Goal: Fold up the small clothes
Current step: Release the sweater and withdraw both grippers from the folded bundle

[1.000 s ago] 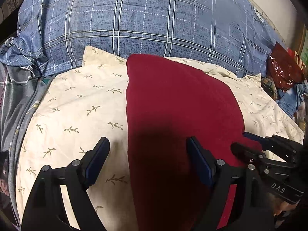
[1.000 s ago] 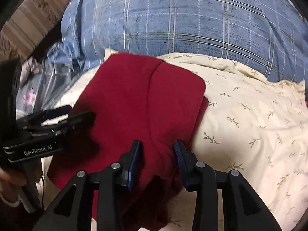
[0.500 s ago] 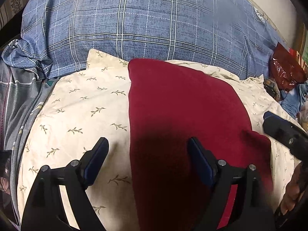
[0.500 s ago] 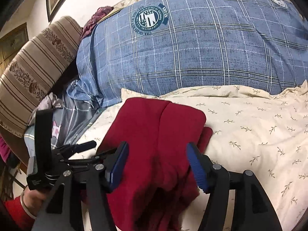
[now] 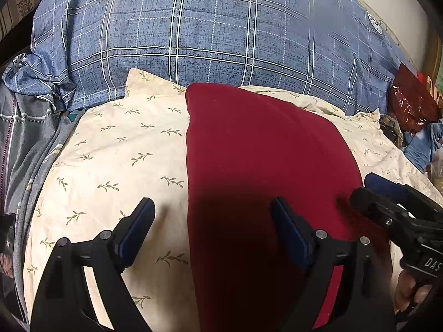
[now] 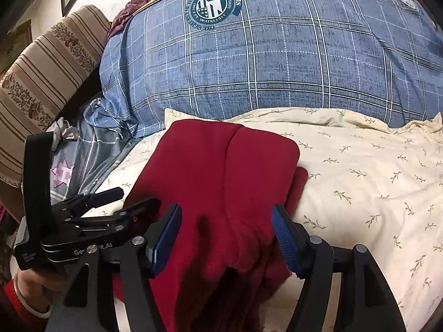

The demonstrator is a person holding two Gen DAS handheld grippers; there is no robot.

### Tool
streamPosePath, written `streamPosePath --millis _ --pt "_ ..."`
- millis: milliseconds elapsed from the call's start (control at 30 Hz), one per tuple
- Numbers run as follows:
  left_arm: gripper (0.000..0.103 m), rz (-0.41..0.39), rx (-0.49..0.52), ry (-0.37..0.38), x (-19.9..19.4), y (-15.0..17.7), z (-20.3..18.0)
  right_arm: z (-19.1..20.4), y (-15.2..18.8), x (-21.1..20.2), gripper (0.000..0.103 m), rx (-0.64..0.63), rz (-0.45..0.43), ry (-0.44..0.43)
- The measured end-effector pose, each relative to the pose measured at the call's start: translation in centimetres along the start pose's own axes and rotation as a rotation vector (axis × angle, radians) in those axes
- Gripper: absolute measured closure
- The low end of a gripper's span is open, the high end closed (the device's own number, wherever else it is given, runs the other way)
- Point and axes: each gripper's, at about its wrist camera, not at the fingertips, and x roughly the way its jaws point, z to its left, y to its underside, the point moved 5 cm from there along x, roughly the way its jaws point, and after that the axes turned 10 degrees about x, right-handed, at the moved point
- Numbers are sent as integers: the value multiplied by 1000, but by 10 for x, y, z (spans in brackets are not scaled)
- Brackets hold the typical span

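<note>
Red garment [image 5: 263, 166]: folded, lying flat on cream leaf-print bedding [image 5: 116, 152]. Left edge straight and clean; far edge close to the blue plaid quilt [image 5: 207, 41]; right edge rounded, with a lower layer peeking out beside it in the right wrist view; near end bunched and wrinkled.
Left gripper [image 5: 213, 232]: jaws wide, straddling the garment's left edge, pinching nothing.
Right gripper [image 6: 227, 235]: jaws opening, bunched near end between them, pads not pressing it.
Open room: broad bare bedding to the garment's right, a narrower strip to its left.
</note>
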Motion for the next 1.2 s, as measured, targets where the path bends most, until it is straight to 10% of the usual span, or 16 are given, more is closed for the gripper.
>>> streamPosePath --millis 1200 --pt "16 -114 -20 -66 -24 -10 16 -3 -4 -7 33 14 -63 53"
